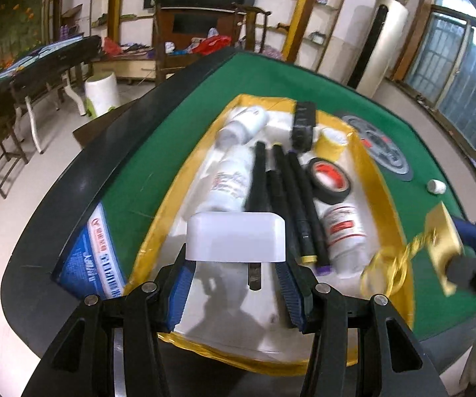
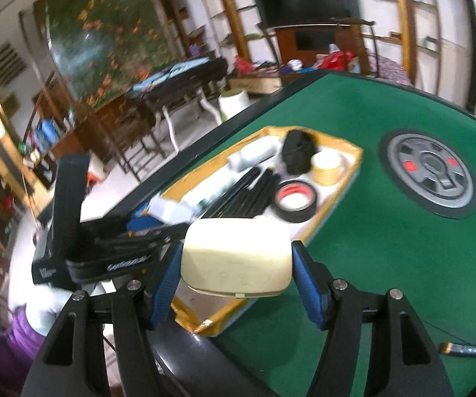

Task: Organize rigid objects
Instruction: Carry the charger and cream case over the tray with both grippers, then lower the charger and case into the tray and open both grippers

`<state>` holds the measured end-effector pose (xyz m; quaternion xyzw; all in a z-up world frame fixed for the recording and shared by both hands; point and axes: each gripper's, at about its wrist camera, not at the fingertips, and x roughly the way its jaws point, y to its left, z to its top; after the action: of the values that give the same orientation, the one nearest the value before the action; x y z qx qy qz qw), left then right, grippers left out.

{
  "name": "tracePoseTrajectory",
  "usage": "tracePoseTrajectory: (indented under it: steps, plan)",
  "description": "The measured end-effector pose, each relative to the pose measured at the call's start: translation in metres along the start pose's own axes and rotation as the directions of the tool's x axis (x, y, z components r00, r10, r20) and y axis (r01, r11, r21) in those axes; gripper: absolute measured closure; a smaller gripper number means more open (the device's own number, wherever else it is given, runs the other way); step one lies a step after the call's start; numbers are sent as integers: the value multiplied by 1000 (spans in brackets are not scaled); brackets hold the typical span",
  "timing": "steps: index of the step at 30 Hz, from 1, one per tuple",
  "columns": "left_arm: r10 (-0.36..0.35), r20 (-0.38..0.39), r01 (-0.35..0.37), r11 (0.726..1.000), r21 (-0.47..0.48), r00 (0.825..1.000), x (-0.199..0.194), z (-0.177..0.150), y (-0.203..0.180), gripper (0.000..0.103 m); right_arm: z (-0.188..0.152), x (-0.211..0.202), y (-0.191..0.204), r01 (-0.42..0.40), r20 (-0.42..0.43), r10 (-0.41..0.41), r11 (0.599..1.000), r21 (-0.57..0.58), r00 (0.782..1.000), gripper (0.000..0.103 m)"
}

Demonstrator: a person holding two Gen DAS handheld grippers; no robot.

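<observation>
A white plug [image 1: 235,236] is clamped in the left tool [image 1: 234,276] above the tray [image 1: 383,195]; the right tool [image 2: 236,273] grips a cream case [image 2: 236,258], probably plastic. Bottles [image 1: 228,182], pens [image 1: 291,185] and tape [image 1: 329,180] already lie in the tray. A small cap [image 1: 436,186] waits on the table [image 1: 158,165] beyond.

Green table [image 1: 178,106], gold-rimmed white tray [image 1: 368,178], black markers [image 1: 284,185], black-and-red tape roll [image 1: 329,178], yellow tape roll [image 1: 332,140].

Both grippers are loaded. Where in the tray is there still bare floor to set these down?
Free: the tray's near end, between the left gripper and the markers. Crowded: far half, with bottles, tape rolls and markers. Also bare: green felt beside the tray.
</observation>
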<state>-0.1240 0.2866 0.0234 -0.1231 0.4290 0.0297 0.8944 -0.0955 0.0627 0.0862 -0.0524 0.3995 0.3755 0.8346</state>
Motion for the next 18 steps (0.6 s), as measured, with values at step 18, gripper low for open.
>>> tracePoseTrajectory:
  steps: [18]
  plan:
    - [-9, 156, 21, 997, -79, 988, -39, 8, 21, 29, -18, 61, 40, 95, -94, -112, 981, -169, 989, 39]
